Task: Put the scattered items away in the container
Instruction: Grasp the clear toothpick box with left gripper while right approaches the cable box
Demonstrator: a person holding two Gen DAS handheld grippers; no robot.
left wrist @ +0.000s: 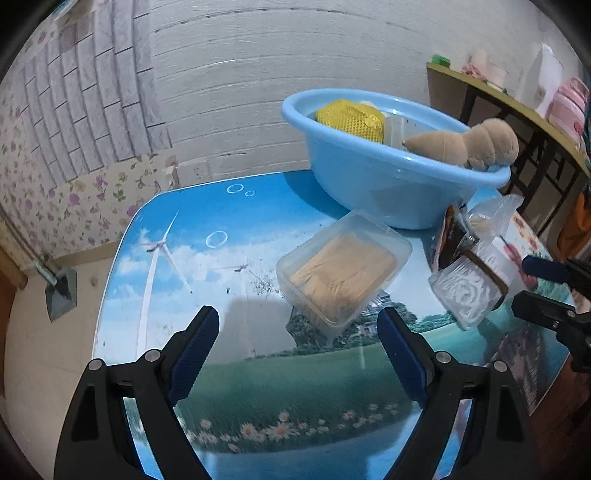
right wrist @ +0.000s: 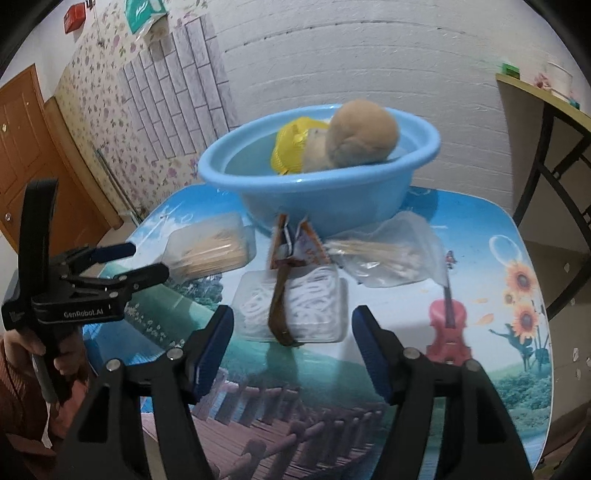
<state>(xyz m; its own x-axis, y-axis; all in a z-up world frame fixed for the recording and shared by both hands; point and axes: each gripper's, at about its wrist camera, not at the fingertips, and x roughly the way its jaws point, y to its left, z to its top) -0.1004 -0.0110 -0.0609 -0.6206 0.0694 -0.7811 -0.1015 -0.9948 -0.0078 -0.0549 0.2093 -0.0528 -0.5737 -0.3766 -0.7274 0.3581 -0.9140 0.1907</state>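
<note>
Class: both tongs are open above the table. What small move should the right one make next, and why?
Probably ease the right tongs forward and close on the clear box of white items: it lies just ahead of their open jaws, still outside the blue basin.

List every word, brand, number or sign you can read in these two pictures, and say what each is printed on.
"GenRobot.AI": white print on the side of the left gripper, seen from the right wrist view.
Small white mark at that gripper's rear end: too small to read.
Brown snack packet by the blue basin: print too blurred to read.
Green pack on the wall: no legible words.
</note>
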